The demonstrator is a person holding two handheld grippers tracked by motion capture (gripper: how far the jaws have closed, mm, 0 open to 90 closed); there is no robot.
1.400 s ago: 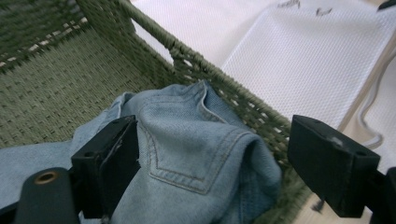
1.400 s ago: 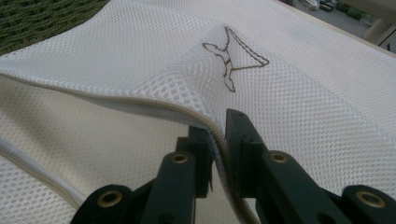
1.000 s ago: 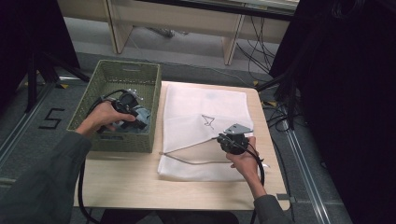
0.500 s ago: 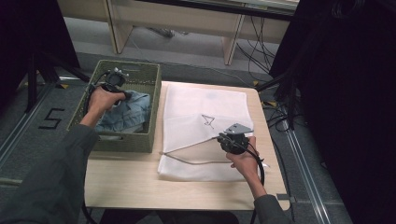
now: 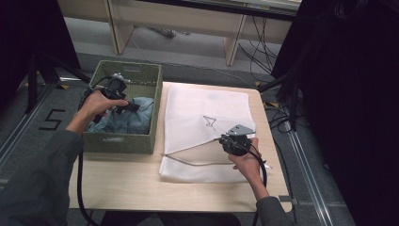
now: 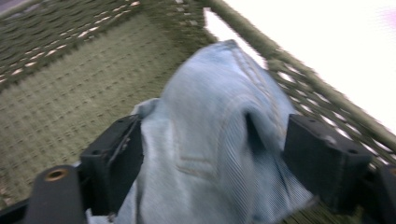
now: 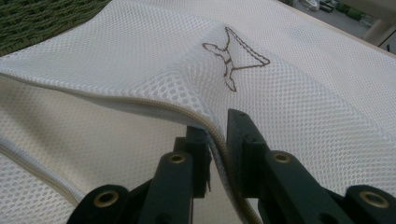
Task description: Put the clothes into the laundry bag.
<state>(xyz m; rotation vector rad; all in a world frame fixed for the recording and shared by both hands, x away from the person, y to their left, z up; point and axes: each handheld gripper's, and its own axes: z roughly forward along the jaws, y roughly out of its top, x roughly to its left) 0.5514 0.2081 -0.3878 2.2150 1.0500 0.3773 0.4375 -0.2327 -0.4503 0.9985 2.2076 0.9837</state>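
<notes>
a lab: black curtains, floor cables, taped markings.

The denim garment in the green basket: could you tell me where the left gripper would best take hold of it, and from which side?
Grip the raised fold of the denim garment, coming from above: it humps up above the basket floor, and the open left gripper already straddles it.
</notes>
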